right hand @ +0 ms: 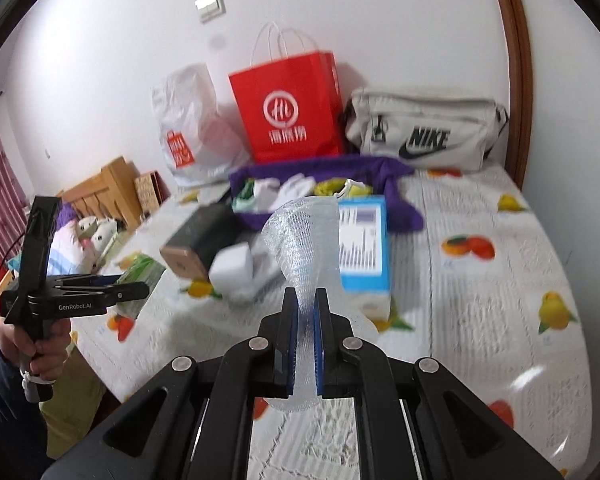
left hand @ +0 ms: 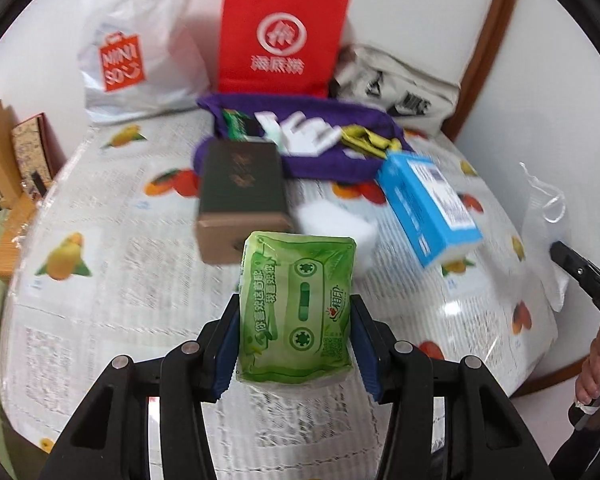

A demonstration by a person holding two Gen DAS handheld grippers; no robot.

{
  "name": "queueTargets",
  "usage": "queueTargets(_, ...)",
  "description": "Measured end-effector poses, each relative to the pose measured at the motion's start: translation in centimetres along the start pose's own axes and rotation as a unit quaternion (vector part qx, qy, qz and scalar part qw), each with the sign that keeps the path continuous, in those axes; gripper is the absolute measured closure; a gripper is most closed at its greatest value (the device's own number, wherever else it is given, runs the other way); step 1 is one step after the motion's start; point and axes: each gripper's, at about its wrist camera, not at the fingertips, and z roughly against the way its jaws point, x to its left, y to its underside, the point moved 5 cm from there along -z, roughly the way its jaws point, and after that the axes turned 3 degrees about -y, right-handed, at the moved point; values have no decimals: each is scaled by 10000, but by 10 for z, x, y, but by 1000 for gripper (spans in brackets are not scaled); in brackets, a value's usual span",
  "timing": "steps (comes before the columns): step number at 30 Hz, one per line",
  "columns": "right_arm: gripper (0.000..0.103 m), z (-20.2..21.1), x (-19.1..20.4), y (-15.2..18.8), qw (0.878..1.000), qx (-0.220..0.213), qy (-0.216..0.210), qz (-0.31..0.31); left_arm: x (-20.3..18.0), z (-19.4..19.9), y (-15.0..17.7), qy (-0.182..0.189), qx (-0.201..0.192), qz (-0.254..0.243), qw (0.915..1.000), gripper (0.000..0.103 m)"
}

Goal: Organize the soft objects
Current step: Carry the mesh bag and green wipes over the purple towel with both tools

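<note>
L gripper (left hand: pixel 296 316) clamped on green tissue pack (left hand: pixel 298 312), held above tabletop (left hand: pixel 100 320) near its front edge. Dark box (left hand: pixel 240 184), white sponge (left hand: pixel 336 224), blue box (left hand: pixel 428 204) mid-table. R gripper (right hand: pixel 308 312) pinched tight on bubble wrap (right hand: pixel 300 236), lifted off table.

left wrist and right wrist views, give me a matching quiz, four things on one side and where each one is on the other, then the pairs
Things:
1. green tissue pack
2. bubble wrap
3. red paper bag
4. blue box

Places:
A. standing against the wall
B. lying on the fruit-print tablecloth
C. pinched in the right gripper
D. clamped in the left gripper

Pairs: 1-D, 2-C, 3-A, 4-B
</note>
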Motion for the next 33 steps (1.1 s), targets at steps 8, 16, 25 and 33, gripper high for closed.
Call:
queueTargets(8, 96, 6, 9, -37, 9995, -263, 12, 187, 16, 16, -32, -82, -268, 205, 9994, 55)
queueTargets(16, 96, -9, 5, -66, 9992, -301, -31, 266, 21, 6, -63, -115, -294, 268, 9991, 55)
queueTargets(25, 96, -48, -12, -102, 9992, -265, -55, 305, 28, -22, -109, -192, -292, 330, 9988, 55)
queueTargets(33, 96, -98, -21, -130, 9992, -129, -147, 353, 36, -57, -141, -218, -271, 436, 9984, 55)
